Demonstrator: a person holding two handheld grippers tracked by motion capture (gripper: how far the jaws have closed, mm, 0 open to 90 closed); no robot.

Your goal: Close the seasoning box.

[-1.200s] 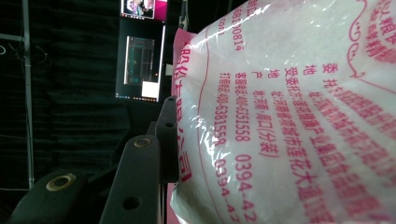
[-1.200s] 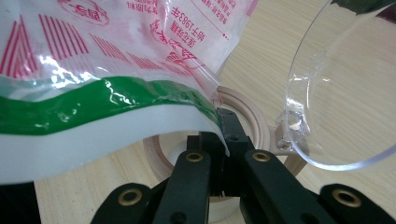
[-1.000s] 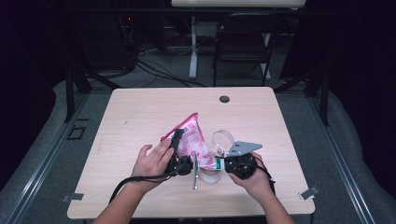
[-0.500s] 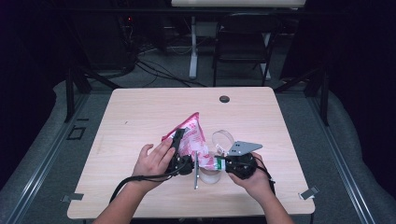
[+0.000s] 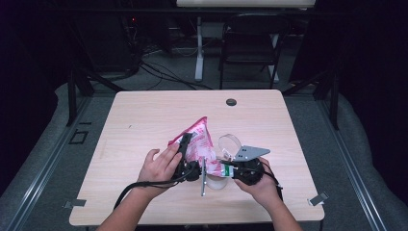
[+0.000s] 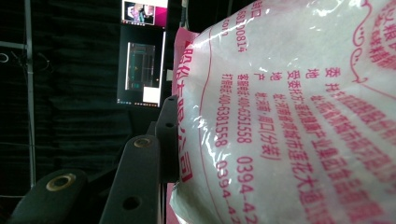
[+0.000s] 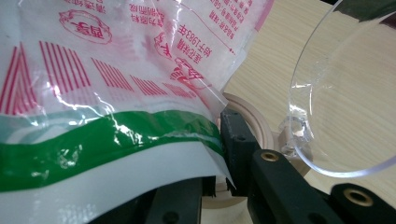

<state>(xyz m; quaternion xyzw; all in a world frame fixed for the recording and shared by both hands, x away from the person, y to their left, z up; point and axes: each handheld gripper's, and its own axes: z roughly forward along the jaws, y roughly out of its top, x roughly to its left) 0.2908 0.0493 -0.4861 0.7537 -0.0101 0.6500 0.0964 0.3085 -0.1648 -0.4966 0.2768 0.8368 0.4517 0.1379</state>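
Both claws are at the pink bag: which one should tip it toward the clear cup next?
Left, probably. The left claw grips the bag high on its side. The right claw, which has just been opening, pinches only the bottom corner beside the clear cup.

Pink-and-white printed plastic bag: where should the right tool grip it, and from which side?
Probably the flat green-banded end of the pink-and-white printed plastic bag, approached from the right, level with the table. There the film lies thin and flat enough for the right tool, whose jaws have just been opening with that edge between them. The left tool already pinches the bag's far side, so the bulging middle is a poor spot.
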